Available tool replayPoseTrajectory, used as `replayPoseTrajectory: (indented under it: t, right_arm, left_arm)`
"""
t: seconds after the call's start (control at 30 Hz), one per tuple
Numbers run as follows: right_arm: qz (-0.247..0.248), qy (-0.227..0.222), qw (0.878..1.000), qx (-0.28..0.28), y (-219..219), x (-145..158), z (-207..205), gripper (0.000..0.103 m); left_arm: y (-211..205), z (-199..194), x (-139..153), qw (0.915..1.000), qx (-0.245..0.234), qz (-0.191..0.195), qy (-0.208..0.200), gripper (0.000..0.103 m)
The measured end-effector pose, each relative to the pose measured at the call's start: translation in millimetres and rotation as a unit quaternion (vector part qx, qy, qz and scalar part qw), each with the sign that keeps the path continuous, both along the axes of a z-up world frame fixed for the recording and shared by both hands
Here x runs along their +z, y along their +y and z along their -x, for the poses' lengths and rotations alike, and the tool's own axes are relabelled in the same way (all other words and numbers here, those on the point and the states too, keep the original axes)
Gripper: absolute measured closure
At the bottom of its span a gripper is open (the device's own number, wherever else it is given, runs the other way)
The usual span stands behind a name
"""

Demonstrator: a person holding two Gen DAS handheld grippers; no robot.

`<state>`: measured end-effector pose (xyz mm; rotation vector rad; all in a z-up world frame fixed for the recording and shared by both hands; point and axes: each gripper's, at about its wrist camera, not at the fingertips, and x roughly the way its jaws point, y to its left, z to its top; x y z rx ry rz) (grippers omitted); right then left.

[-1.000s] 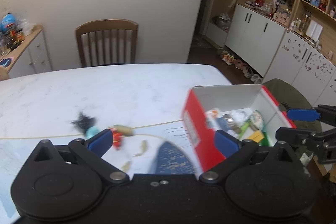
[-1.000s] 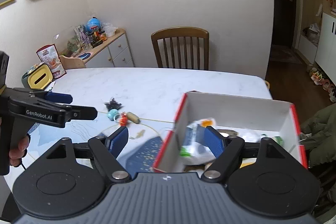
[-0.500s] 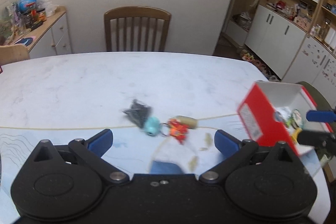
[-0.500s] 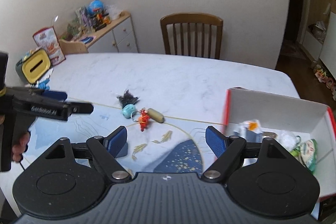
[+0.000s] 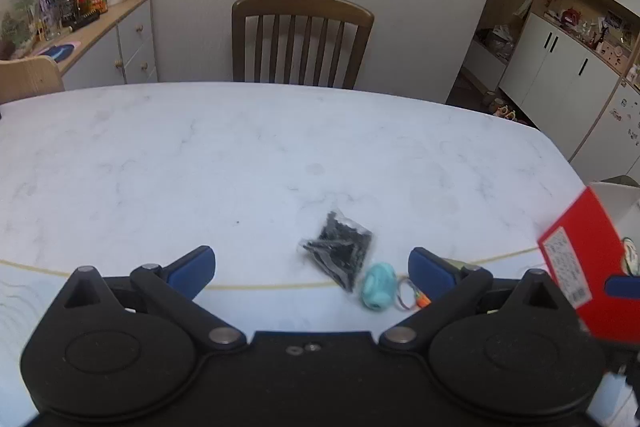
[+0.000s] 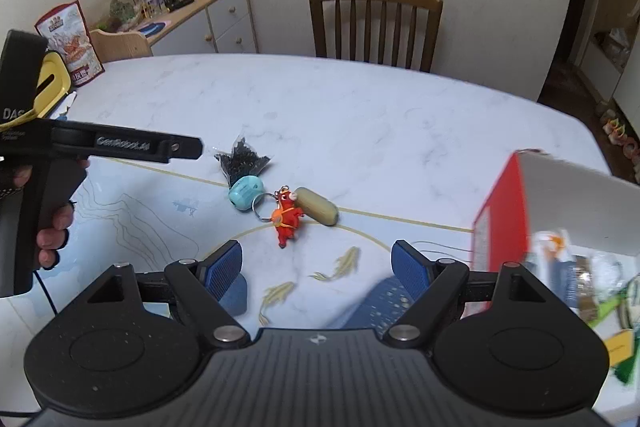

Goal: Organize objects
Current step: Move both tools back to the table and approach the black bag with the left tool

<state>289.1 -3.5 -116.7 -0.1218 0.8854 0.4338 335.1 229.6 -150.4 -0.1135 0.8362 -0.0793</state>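
Wooden chair (image 5: 303, 41) behind table; cluttered sideboard (image 6: 208, 17) left; white cabinets (image 5: 560, 75) right.

bag (image 6: 242, 163) behind keychain (image 6: 287, 219), box (image 6: 560, 219) right

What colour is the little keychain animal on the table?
Red-orange keychain figure, clearest in the right wrist view.

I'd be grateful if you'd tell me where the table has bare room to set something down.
The marble table is bare from the bag of black bits back to the chair, and between that cluster and the red box. It is crowded where the bag, teal charm, red figure keyring and olive capsule lie together.
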Motion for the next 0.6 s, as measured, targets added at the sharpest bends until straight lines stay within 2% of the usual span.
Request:
replayPoseTrajectory:
  t: [0.33, 0.6]
  right_arm:
    - [0.02, 0.023, 0.999, -0.009, 31.2, -38.5, -34.7, 0.023]
    - [0.029, 0.052, 0.998, -0.011, 47.1, -66.6, -55.1, 0.041]
  left_arm:
    - [-5.4, -38.7, -30.1, 0.9993, -0.035, -0.006, 0.009, 0.001]
    - [-13.6, -49.3, -47.6, 0.9982, -0.057, -0.011, 0.015, 0.008]
